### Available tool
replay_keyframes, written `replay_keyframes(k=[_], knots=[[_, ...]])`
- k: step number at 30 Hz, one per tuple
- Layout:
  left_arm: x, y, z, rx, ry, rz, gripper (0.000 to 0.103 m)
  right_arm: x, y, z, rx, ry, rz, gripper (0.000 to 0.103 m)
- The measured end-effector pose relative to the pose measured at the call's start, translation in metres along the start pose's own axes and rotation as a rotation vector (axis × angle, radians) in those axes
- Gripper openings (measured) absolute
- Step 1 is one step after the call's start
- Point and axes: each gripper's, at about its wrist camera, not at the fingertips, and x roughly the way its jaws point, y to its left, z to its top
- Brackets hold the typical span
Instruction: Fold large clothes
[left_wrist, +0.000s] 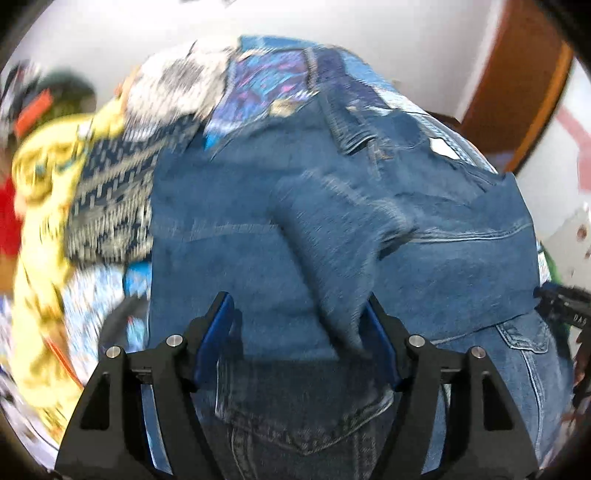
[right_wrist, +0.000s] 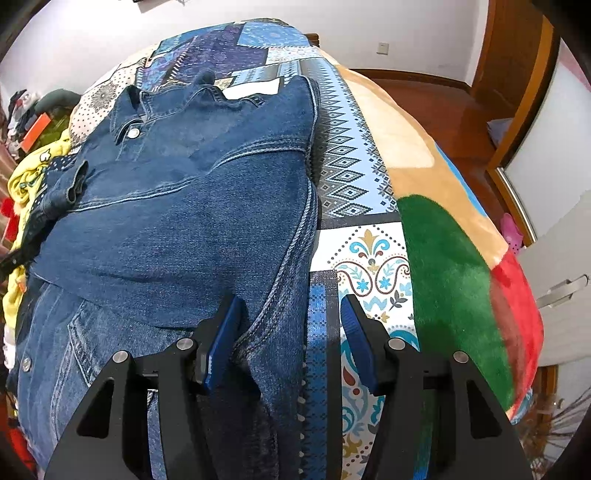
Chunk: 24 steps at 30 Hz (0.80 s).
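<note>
A bed under a blue-and-white patchwork-print cover (right_wrist: 354, 173) fills the space ahead of both tongs, with a plush tan, green and red blanket (right_wrist: 450, 266) to the right of the right tongs. The dark blue denim jacket (right_wrist: 177, 206) lies spread on the bed. The left tongs (left_wrist: 301, 314) stand wide, a loose denim fold (left_wrist: 332, 266) between the pads, unpinched. The right tongs (right_wrist: 291, 314) gape, straddling the jacket's stitched edge without gripping.
</note>
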Motion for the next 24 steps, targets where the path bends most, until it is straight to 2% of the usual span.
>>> replay_keyframes(k=[5, 11, 14, 18, 24], knots=[[0.016, -0.023, 0.026, 0.058, -0.005, -0.022, 0.095, 0.001, -0.001, 0.000, 0.021, -0.003, -0.002, 0.053], [0.059, -0.029, 0.038, 0.103, 0.078, 0.078, 0.095, 0.002, 0.001, 0.001, 0.022, -0.001, 0.002, 0.053], [0.053, -0.015, 0.036, 0.067, 0.054, 0.083, 0.095, 0.002, 0.001, 0.001, 0.020, -0.003, 0.006, 0.053], [0.028, 0.021, 0.031, 0.002, -0.007, 0.152, 0.095, 0.003, 0.001, 0.001, 0.020, -0.005, 0.010, 0.054], [0.009, 0.088, 0.006, -0.155, 0.038, 0.064, 0.097, 0.004, 0.003, 0.001, 0.023, -0.010, -0.002, 0.055]])
